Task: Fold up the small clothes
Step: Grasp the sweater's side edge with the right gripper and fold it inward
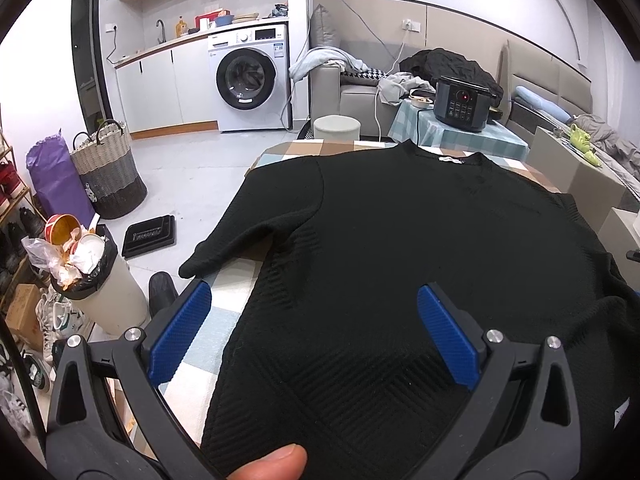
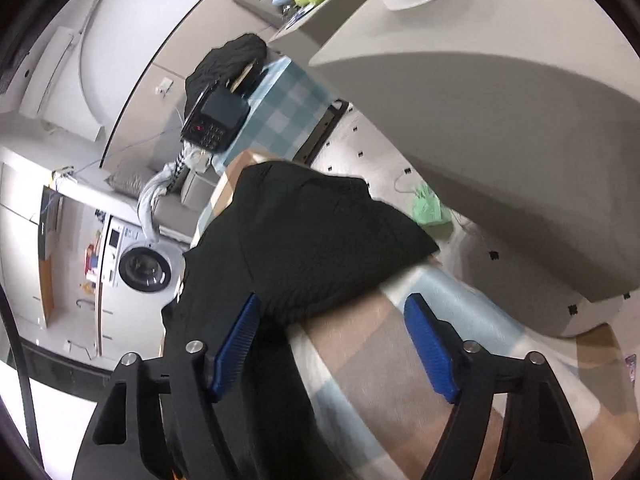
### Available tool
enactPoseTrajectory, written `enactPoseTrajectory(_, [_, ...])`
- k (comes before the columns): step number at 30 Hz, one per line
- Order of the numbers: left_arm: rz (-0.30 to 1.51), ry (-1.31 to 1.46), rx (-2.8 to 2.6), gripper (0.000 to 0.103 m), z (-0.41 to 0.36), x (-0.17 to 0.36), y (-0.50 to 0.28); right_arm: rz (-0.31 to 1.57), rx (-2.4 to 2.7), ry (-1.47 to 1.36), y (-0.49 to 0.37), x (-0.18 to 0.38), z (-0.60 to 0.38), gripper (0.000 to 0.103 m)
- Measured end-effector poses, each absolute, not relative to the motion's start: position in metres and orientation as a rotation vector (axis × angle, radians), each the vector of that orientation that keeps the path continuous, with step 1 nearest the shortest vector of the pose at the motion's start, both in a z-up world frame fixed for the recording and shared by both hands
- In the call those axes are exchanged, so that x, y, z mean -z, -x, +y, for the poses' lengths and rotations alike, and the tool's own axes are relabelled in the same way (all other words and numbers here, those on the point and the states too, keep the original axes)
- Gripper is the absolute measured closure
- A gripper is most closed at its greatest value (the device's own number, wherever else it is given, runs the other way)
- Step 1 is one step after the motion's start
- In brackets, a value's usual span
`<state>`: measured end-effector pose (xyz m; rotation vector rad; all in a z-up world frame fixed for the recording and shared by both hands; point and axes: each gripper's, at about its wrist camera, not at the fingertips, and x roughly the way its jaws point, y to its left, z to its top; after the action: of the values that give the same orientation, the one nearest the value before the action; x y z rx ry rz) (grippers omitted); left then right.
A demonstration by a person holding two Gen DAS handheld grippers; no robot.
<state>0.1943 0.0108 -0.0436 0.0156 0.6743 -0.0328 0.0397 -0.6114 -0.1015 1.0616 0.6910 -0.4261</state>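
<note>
Left wrist view: the left gripper (image 1: pixel 314 300) hovers with jaws spread wide, gripping nothing, over a black sweater (image 1: pixel 400 248) lying flat on the checked table (image 1: pixel 224 320). Right wrist view: the right gripper (image 2: pixel 332 312) is released, the sweater's sleeve (image 2: pixel 340 240) at twelve o'clock.

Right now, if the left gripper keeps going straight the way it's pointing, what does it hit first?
Most likely the black sweater lying flat on the checked table. The open left gripper points down at its lower body, though depth is hard to judge.
</note>
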Motion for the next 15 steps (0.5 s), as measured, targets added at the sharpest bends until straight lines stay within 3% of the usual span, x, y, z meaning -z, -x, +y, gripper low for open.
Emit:
enactPoseTrajectory(5, [0.670, -0.017, 0.037, 0.000, 0.012, 0.049, -0.200, 0.703, 0.481, -1.051, -0.054, 0.098, -0.615, 0.034])
enactPoseTrajectory(9, [0.665, -0.026, 0.034, 0.000, 0.013, 0.050, -0.200, 0.762, 0.527, -1.023, -0.060, 0.099, -0.618, 0.059])
enactPoseTrajectory(15, [0.674, -0.016, 0.033, 0.000, 0.016, 0.054, -0.200, 0.789, 0.552, -1.008, -0.062, 0.098, -0.623, 0.072])
